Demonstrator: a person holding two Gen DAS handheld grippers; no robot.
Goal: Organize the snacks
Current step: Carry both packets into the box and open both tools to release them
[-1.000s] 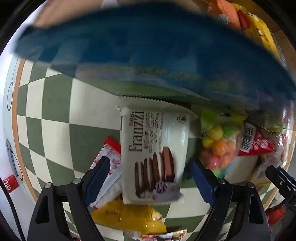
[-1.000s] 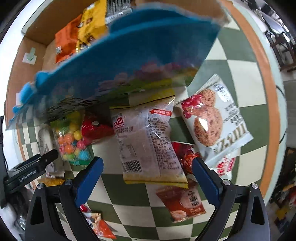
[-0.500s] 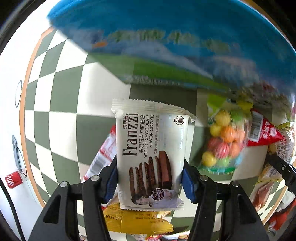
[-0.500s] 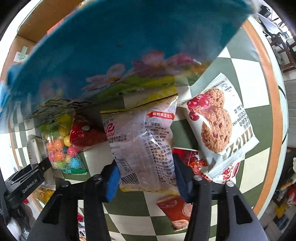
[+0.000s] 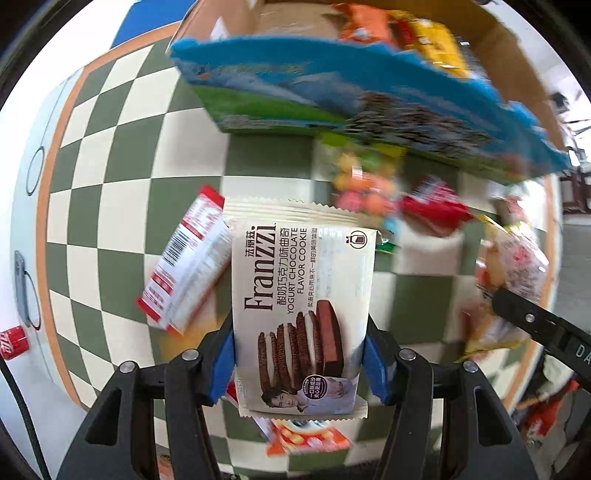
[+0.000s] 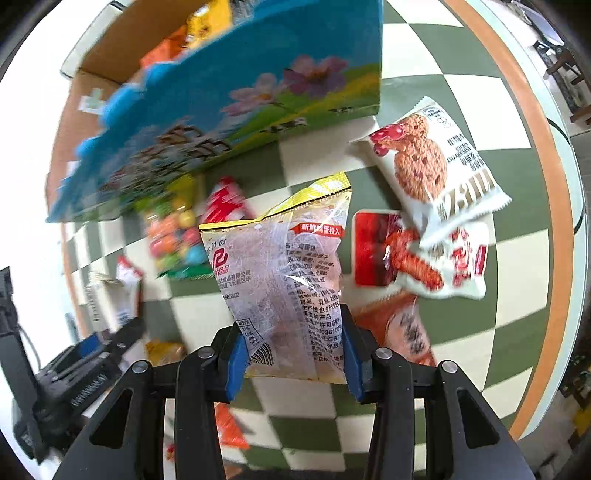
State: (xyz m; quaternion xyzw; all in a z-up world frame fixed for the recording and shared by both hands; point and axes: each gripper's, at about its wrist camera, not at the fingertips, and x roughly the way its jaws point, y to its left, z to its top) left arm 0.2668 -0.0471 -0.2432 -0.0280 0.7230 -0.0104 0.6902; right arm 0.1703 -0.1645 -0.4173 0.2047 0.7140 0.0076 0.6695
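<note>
My left gripper (image 5: pixel 300 363) is shut on a cream Franzzi chocolate cookie pack (image 5: pixel 301 306) and holds it above the checkered table (image 5: pixel 122 177). My right gripper (image 6: pixel 293 356) is still closing; its blue pads press the sides of a clear egg-cake bag with a yellow top (image 6: pixel 284 284), lifted off the table. A blue picture-printed cardboard box (image 6: pixel 236 107) stands ahead of both, with orange and yellow snack packs (image 5: pixel 402 33) inside it. The right gripper's black body (image 5: pixel 543 328) shows at the right edge of the left wrist view.
On the table lie a red-and-white pack (image 5: pixel 188 266), a bag of coloured candy balls (image 6: pixel 173 240), a cranberry cookie pack (image 6: pixel 436 166), red snack packs (image 6: pixel 380 247) and an orange pack (image 5: pixel 306 439). The table's orange rim (image 6: pixel 543 147) curves along the right. A red can (image 5: pixel 13 341) lies off the table's left edge.
Both grippers closed on their packs and lifted them off the table. The blue box now sits farther off, and its open top with snacks has come into view.
</note>
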